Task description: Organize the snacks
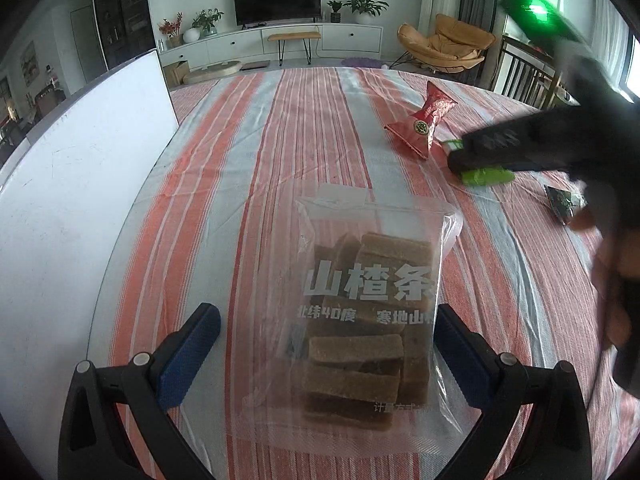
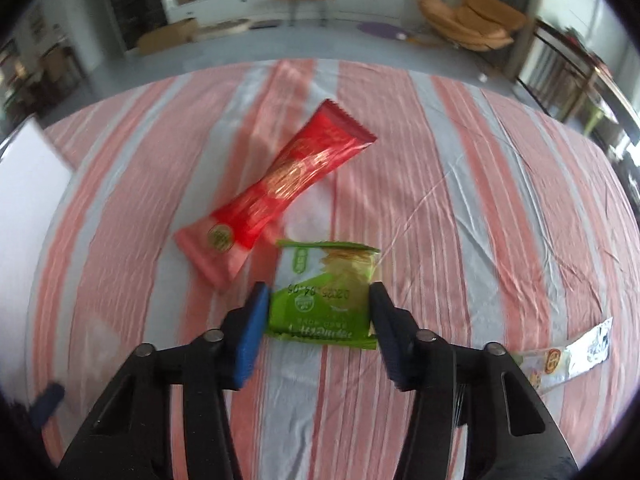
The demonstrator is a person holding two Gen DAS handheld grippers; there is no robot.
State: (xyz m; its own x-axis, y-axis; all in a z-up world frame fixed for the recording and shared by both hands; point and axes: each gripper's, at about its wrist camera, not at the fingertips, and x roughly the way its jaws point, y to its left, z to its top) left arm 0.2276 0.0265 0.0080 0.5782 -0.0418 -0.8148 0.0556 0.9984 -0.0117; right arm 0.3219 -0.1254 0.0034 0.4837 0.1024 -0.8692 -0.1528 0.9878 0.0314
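A clear bag of brown hawthorn strips lies on the striped tablecloth between the wide-open fingers of my left gripper, which does not touch it. My right gripper has its blue pads on both sides of a green snack packet, closed against its edges. A long red snack packet lies just beyond it, to the left. From the left wrist view the right gripper is at the right, with the green packet in its jaws beside the red packet.
A white board or box stands along the table's left side. A small dark packet lies at the right, and a silver-and-clear wrapper lies right of the right gripper. The striped tablecloth covers the table.
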